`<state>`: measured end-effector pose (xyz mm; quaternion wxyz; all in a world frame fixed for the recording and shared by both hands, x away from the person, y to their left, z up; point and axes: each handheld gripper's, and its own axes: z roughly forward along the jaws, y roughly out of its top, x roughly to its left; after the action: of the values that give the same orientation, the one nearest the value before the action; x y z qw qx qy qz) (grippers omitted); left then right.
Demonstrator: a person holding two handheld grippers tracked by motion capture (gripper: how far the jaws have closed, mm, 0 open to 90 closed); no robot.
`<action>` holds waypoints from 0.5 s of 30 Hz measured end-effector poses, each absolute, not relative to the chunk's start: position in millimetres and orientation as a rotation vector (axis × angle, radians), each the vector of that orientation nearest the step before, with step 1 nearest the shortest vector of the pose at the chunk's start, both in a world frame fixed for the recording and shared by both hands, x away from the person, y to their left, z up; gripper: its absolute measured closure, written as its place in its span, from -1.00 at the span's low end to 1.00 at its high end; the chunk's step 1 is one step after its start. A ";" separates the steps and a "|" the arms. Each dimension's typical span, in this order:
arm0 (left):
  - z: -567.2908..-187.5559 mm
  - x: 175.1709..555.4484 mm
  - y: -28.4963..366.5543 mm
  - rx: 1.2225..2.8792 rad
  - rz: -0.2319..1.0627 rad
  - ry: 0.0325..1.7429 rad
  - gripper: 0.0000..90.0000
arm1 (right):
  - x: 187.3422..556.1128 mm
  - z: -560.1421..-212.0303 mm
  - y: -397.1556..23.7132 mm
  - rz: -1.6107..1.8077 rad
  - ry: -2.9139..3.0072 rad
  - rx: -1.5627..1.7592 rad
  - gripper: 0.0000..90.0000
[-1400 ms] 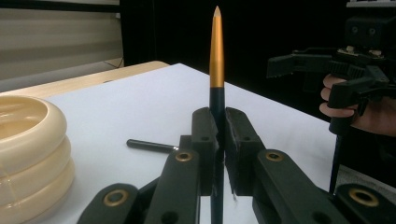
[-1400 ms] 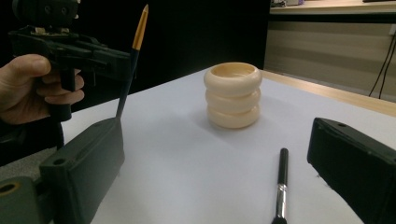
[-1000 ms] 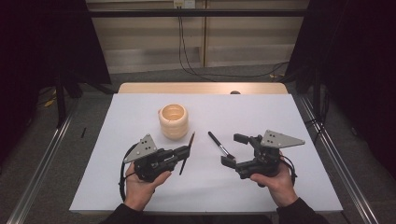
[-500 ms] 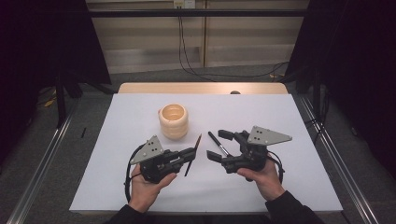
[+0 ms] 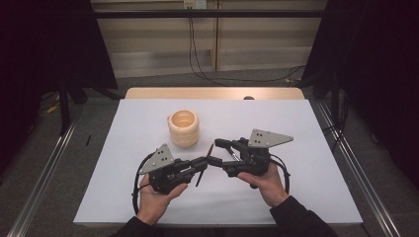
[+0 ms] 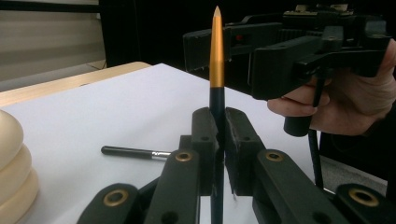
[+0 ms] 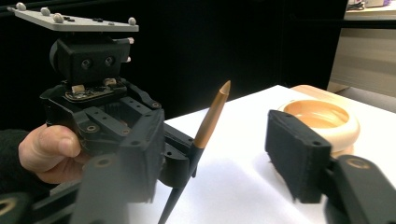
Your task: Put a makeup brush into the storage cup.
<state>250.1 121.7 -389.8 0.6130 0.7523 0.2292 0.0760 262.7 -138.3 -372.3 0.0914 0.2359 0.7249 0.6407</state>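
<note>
White matte table [image 5: 306,197], slender gold-tipped brush [image 6: 216,60], ribbed cup [image 5: 183,128]

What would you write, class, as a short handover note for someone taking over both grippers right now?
Left gripper: shut on a pen, gold tip up.
Right gripper: open, fingers on both sides of the gold tip; they have just been closing but do not press on it yet.
Second pen lies on the white table; the wooden cup stands behind.
Done: first pen lifted.
Left: probably pass it across and put both pens in the cup.
</note>
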 end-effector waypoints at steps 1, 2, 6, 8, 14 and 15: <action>-389.9 249.7 121.6 1.731 0.173 0.532 0.85 | 262.4 -372.7 -137.9 1.903 2.156 0.701 -0.11; -389.9 249.6 121.3 1.733 0.172 0.530 0.85 | 262.3 -372.9 -137.7 1.909 2.159 0.698 -0.08; -391.1 249.9 119.9 1.730 0.162 0.515 0.85 | 263.3 -373.1 -139.2 1.928 2.165 0.704 0.07; -391.1 250.1 119.9 1.734 0.164 0.515 0.85 | 264.1 -373.8 -139.8 1.951 2.170 0.713 0.18; -393.2 249.9 119.0 1.747 0.171 0.526 0.85 | 265.3 -375.6 -139.4 1.977 2.189 0.713 0.47; -394.1 249.6 118.5 1.740 0.166 0.528 0.85 | 265.5 -375.9 -139.4 1.979 2.195 0.711 0.54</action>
<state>249.6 118.5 -394.1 0.6112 0.7542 0.2288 0.0720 265.5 -139.4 -375.9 0.0509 0.2336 0.7211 0.6503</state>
